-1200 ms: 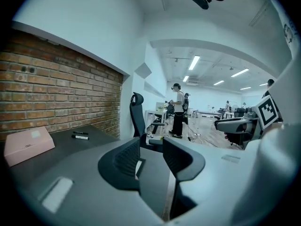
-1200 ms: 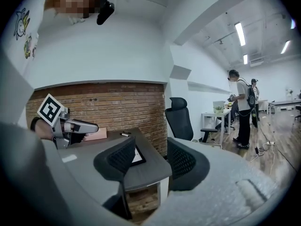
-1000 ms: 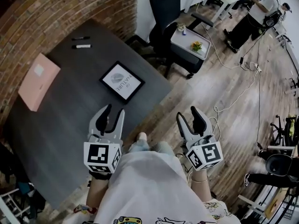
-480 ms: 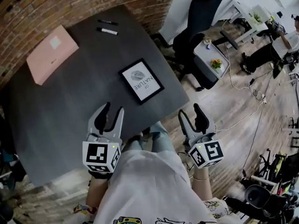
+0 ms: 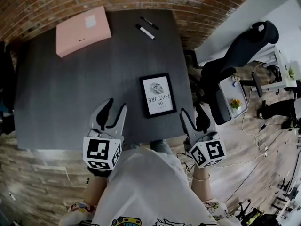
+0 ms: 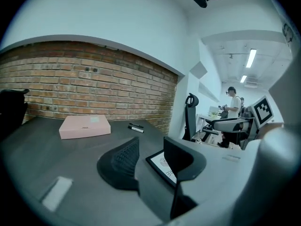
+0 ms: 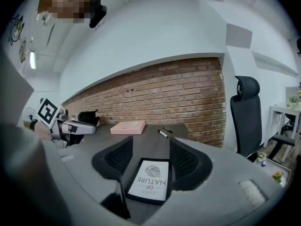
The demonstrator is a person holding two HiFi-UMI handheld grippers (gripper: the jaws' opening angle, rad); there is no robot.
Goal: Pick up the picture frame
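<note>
Flat on the dark desk [image 5: 70, 88], a picture frame [image 5: 158, 95]: upright rectangle, thin black border, white print inside, grey swirl like a fingerprint over the words "OF NATURE". Just ahead of the right gripper [image 5: 193, 110] and slightly to its left, seen through the gap of its jaws, untouched. Ahead and to the right of the left gripper [image 5: 115, 105]. Right jaws wide apart, just opened further, pads on nothing. Left jaws apart too, clamped on nothing. Far beyond both grippers, a pink box [image 5: 83, 30] and two markers [image 5: 146, 31] near the brick wall [image 5: 188, 4].
</note>
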